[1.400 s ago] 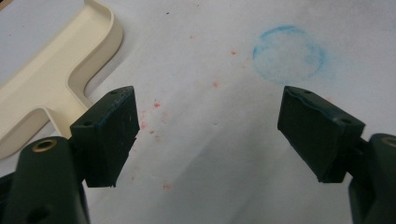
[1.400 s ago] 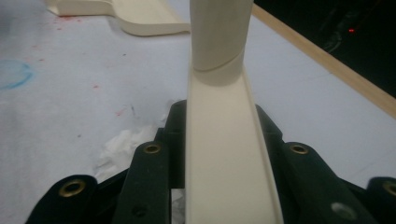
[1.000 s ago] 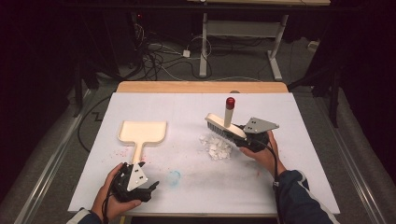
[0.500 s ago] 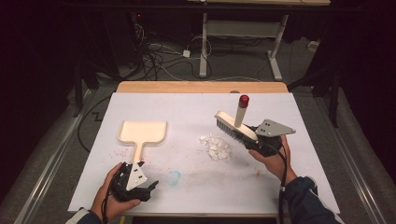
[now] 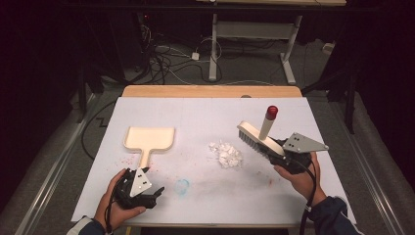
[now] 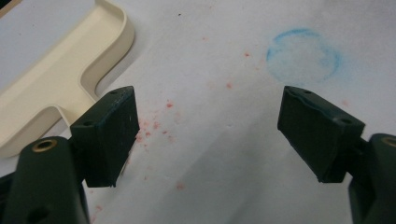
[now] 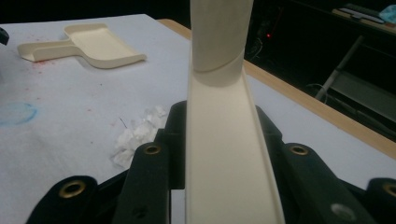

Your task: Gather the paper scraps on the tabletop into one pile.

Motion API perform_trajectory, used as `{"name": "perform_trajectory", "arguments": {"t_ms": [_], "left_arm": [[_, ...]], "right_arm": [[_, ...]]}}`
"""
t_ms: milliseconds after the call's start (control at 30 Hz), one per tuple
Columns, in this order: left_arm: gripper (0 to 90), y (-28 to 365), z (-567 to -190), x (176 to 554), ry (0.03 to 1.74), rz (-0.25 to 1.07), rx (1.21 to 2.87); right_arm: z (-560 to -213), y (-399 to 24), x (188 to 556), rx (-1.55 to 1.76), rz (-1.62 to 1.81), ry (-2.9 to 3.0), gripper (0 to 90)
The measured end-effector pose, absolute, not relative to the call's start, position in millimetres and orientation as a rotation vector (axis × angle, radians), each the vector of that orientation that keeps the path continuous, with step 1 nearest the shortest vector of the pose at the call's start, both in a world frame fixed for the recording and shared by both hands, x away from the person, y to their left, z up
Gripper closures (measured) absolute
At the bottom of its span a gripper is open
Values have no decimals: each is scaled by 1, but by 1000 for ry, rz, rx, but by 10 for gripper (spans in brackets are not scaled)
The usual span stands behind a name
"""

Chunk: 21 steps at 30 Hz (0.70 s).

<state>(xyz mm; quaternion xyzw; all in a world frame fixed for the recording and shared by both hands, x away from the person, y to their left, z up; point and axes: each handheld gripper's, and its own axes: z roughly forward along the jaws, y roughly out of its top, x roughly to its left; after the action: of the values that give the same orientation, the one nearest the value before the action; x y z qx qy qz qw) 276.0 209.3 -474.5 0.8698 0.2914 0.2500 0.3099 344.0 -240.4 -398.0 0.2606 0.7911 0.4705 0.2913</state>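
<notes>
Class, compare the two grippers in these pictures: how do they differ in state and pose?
The left gripper is open with nothing between its jaws; the right gripper is shut on the brush. The left gripper sits low near the dustpan handle; the right one is beside the paper scraps. Both are black and hand-held.

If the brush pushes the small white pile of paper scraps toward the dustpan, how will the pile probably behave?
The paper scraps look crumpled, loose and very light, so they would probably scatter rather than slide as one mass. The white table cover looks flat and smooth, so they likely move easily. The brush, held in the right tool, seems wide enough for most.
</notes>
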Motion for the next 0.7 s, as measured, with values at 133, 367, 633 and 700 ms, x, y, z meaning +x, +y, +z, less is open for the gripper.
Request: {"name": "perform_trajectory", "arguments": {"t_ms": [133,367,633,700], "left_arm": [[202,210,-474,275,774,661,2292],[202,213,-474,275,793,658,2279],[202,220,-473,275,829,661,2252],[202,221,-472,276,855,661,2240]], "right_arm": [[-399,-248,336,715,1255,2101,675],[-402,-256,320,722,1231,2103,675],[-407,-265,312,749,1227,2109,675],[-409,-266,312,766,1226,2107,675]]}}
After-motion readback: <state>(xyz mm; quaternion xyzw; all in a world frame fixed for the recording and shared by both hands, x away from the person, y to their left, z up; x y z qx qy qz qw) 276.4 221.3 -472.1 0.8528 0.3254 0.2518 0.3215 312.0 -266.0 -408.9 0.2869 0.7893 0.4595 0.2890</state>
